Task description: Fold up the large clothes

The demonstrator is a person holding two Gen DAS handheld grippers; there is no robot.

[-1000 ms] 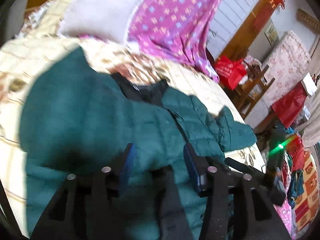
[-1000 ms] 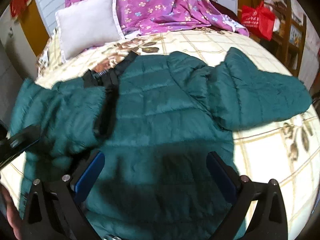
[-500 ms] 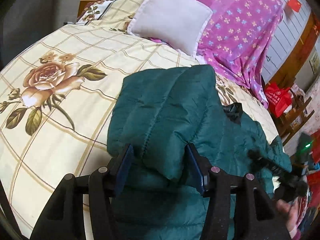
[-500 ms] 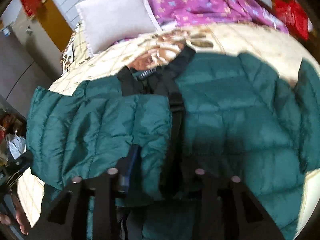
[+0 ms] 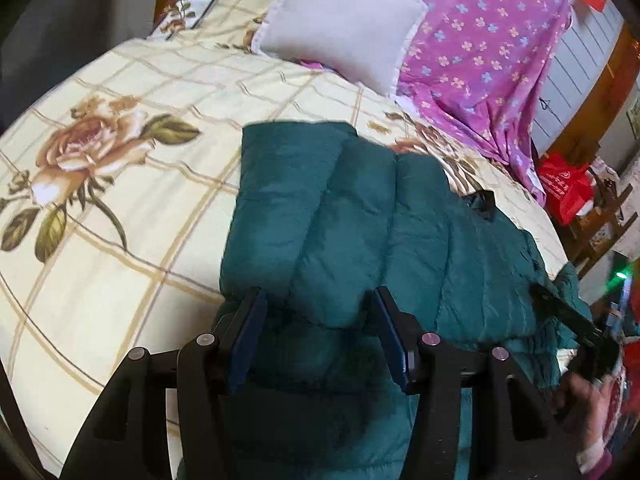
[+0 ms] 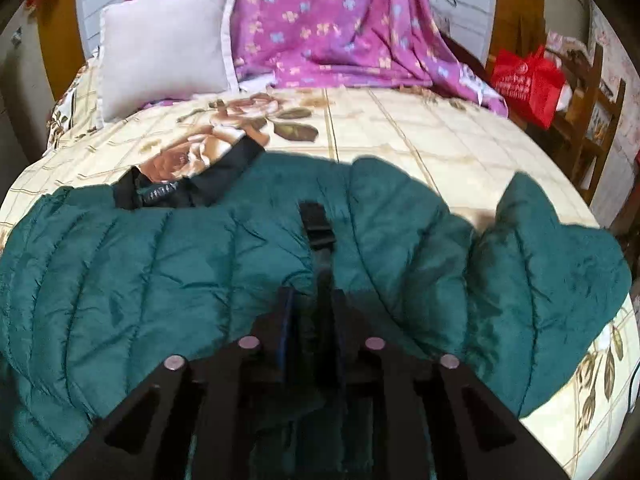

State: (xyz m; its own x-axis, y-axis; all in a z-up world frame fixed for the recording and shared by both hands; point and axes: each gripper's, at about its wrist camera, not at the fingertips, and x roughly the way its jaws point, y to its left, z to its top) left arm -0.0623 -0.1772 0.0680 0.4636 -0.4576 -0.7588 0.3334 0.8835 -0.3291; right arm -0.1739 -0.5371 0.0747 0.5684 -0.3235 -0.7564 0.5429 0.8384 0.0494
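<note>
A dark green quilted puffer jacket (image 5: 352,216) lies on the floral bedspread (image 5: 120,200), with one sleeve folded in over its body. My left gripper (image 5: 320,316) is open, its blue pads either side of the folded sleeve's lower edge. In the right wrist view the jacket (image 6: 160,264) spreads across the bed with its black collar (image 6: 192,184) at the far left and the other sleeve (image 6: 560,280) out to the right. My right gripper (image 6: 310,304) is shut on the jacket's front edge by the black zipper strip (image 6: 316,224).
A white pillow (image 5: 340,20) and a purple flowered blanket (image 5: 480,40) lie at the head of the bed. A red bag (image 6: 524,84) sits on a wooden chair (image 6: 592,120) to the right. The bed's edge drops off at right.
The right gripper closed from wide open onto the jacket's front edge. The left gripper swung left, and the sleeve now lies folded over the body between its pads.
</note>
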